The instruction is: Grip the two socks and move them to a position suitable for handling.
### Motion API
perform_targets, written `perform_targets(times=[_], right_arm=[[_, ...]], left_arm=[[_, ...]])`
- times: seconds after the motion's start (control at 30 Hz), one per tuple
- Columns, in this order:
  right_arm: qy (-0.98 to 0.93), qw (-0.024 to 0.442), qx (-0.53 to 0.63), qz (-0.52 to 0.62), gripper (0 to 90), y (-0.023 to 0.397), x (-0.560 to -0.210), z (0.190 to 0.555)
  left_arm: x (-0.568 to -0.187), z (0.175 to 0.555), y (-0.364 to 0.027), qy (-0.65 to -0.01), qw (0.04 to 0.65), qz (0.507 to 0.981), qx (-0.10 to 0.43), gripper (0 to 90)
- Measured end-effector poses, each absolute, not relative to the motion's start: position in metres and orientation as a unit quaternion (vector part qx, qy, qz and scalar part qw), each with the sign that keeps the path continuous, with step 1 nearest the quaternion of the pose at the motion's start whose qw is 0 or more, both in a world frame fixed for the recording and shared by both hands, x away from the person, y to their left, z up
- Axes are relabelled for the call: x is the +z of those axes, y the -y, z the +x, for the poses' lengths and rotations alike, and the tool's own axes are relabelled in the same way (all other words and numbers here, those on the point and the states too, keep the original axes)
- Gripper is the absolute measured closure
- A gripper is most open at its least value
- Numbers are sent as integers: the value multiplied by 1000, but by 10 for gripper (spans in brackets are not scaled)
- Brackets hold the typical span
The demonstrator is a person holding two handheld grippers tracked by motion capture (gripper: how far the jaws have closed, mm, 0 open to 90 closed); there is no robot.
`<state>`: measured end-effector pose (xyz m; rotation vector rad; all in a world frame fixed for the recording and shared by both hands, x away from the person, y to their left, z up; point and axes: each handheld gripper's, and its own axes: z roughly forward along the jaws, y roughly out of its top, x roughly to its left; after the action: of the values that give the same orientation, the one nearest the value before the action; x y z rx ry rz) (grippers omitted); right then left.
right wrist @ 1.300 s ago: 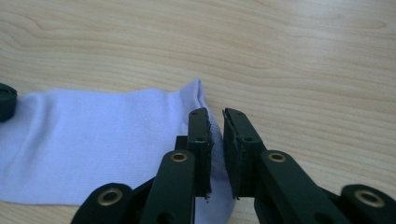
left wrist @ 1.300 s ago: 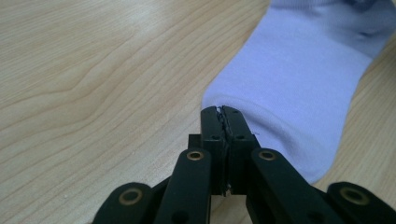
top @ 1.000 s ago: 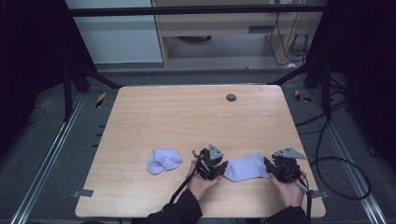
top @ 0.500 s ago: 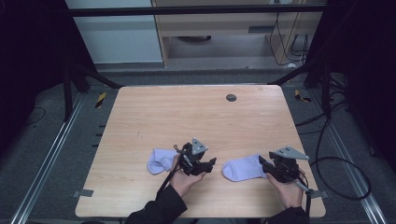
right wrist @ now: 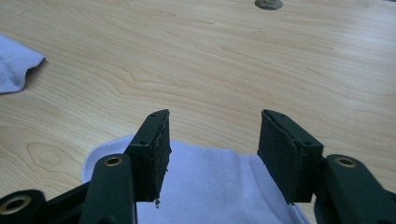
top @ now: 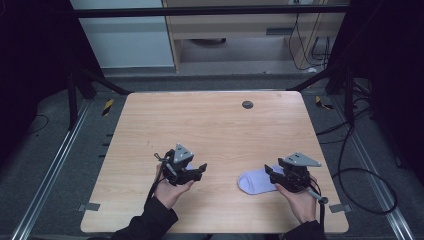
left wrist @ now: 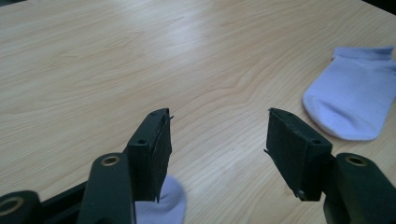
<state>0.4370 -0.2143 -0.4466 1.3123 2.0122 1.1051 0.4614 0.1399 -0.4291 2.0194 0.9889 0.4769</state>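
A pale lilac sock (top: 256,180) lies flat near the table's front right, and in the left gripper view that sock (left wrist: 355,100) lies farther off to the right. My right gripper (top: 273,175) hovers at its right end. Its jaws (right wrist: 212,116) have just been opening and stand open above the sock (right wrist: 210,186), with nothing between them. My left gripper (top: 200,171) is at the front left, over a second lilac sock (left wrist: 163,203) that peeks out under its left jaw. Its jaws (left wrist: 217,121) have also just been opening and are open on nothing. That second sock (right wrist: 14,63) lies crumpled.
The wooden table (top: 210,125) has a dark round grommet (top: 247,104) near its far edge. Black frame posts, cables and a metal rail surround the table on the floor.
The left gripper let go of the right-hand sock and moved left to the other sock, its jaws opening wide. The right gripper's jaws opened too and lifted slightly off the sock.
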Motion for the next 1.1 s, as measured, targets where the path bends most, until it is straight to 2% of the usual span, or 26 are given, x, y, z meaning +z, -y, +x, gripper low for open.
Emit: perform_targets(times=[0.57, 0.87, 1.1], right_arm=[[-756, 221, 417, 454, 413, 173, -442, 457], [-769, 205, 423, 432, 434, 140, -437, 466], [-783, 190, 432, 405, 484, 106, -433, 470]], left_arm=[[-441, 450, -234, -468, 397, 759, 216, 399], [-453, 445, -257, -490, 389, 749, 218, 431], [-466, 443, -263, -497, 375, 754, 208, 469]])
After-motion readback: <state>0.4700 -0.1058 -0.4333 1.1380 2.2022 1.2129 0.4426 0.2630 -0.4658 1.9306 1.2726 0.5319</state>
